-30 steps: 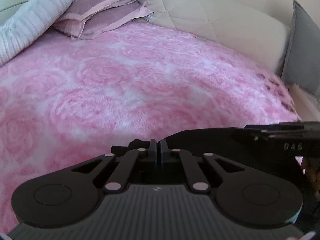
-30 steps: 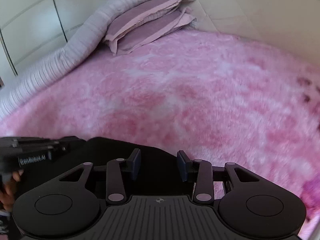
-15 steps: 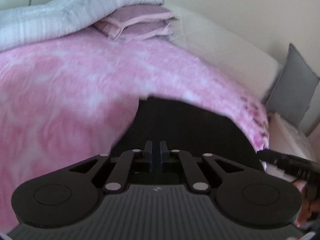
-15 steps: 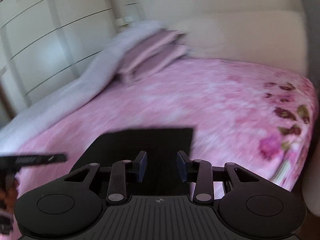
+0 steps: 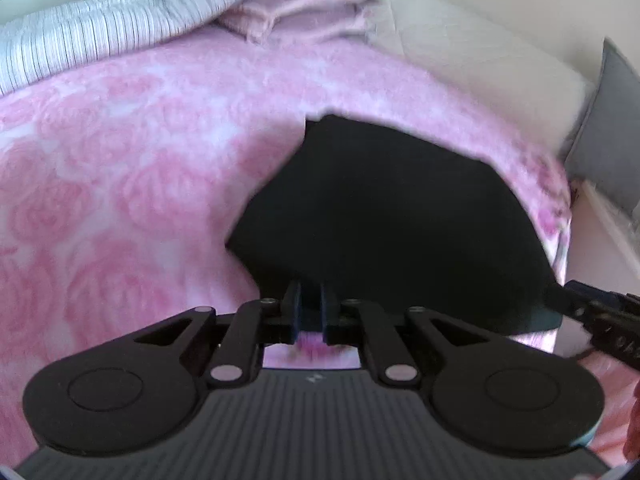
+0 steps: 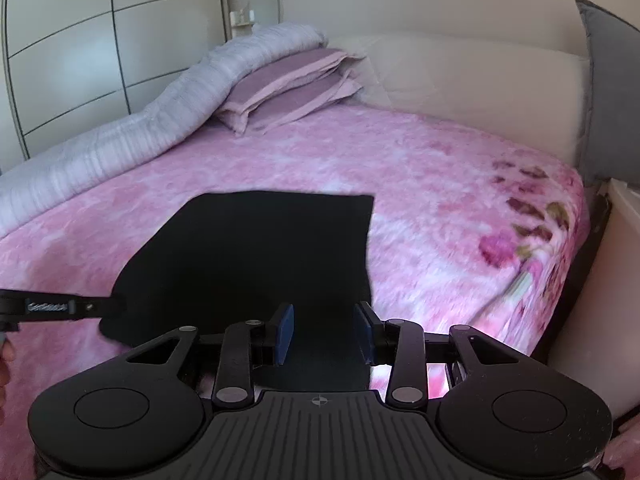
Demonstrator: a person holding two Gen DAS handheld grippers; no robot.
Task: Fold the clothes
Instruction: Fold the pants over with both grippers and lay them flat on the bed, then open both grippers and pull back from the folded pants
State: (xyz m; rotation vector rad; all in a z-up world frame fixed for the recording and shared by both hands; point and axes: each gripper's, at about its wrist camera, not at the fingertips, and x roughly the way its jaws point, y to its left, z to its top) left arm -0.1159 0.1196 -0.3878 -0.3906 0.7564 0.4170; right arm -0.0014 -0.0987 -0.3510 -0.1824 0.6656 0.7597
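A flat black garment [image 6: 256, 256], matte and smooth with straight edges and a square far corner, lies on a fluffy pink rose-patterned blanket [image 6: 420, 184] near the bed's foot edge. The left gripper [image 5: 311, 307] has its fingers pinched narrow on the garment's near edge. The right gripper [image 6: 325, 332] stands wide, blue pads [image 6: 285, 332] apart over the cloth. Writing on the gripper bodies is too blurred to read. Two mauve pillows [image 6: 288, 88] sit beside a ribbed grey quilt [image 6: 132, 136].
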